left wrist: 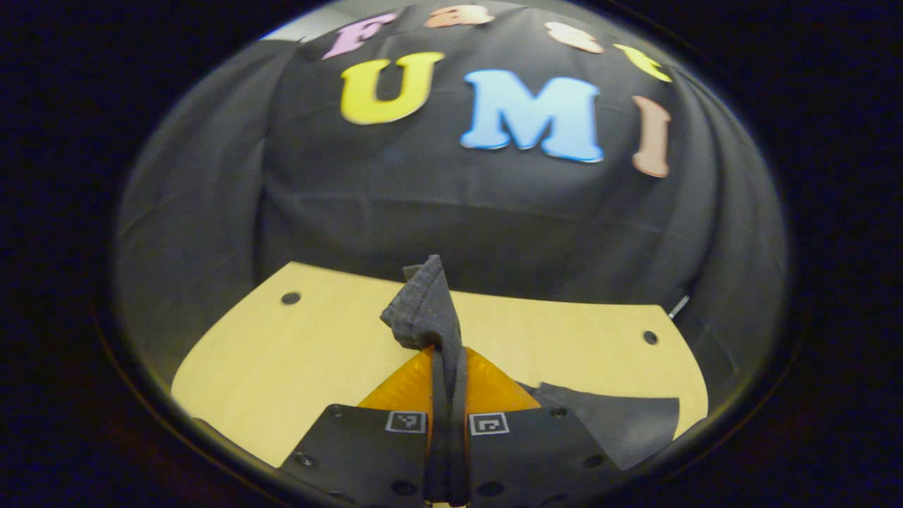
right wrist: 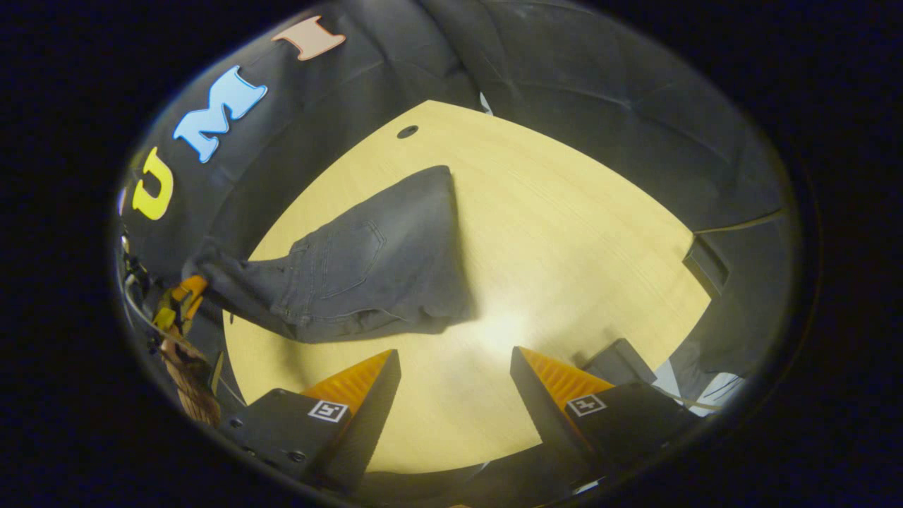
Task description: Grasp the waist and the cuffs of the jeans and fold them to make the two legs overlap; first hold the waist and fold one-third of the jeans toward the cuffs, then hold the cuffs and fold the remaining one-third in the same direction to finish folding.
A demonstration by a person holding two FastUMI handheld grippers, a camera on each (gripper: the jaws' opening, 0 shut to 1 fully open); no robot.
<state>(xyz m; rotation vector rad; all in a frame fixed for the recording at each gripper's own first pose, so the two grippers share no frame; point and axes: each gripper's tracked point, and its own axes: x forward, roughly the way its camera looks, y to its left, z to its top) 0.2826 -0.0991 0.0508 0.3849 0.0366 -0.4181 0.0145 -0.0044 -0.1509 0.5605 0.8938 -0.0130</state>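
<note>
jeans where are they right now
In the right gripper view the jeans lie on the left part of the table, beyond the open right claw. One end is lifted off the left edge, pinched in the left claw.

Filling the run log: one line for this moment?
left tongs: shut on jeans | right tongs: open, above table

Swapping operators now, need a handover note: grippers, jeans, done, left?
Left gripper: shut on a bunch of the jeans, held up off the table.
Right gripper: open, holding nothing, above bare table beside the jeans.
Jeans: waist and pocket end lies on the table, the rest lifts toward the left gripper at the table's edge.
Done: one grasp made; no neat fold visible.
Left: the thirds folds, waist first, then cuffs.
</note>
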